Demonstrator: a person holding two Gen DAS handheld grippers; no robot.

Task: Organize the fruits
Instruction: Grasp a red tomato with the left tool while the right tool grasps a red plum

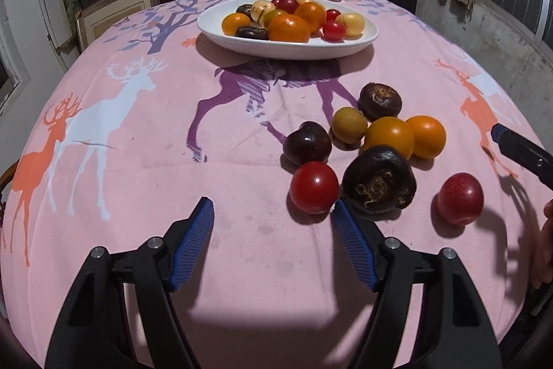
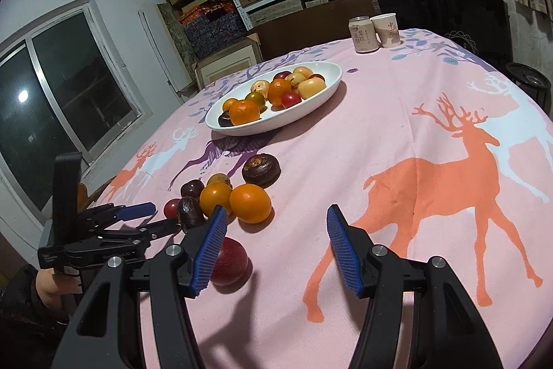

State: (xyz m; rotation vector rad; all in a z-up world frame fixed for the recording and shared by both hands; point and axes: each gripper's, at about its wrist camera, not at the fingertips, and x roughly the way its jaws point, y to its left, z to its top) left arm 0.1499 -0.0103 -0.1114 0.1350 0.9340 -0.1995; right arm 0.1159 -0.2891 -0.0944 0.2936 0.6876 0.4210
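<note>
Left wrist view: left tool released, empty, nosing toward round red cherry tomato bound, likely, for white oval ceramic dish

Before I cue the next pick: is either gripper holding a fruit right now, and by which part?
Nothing is held. The left gripper and right gripper both stand open over the tablecloth; the loose red fruit lies outside the right gripper's jaws.

Light: indoor, fairly bright, from above and behind
Shadows: dark, sharp on the tablecloth
Glare: lamp reflected in the window
Edges: strong fisheye bending, black corners
Focus: sharp
</note>
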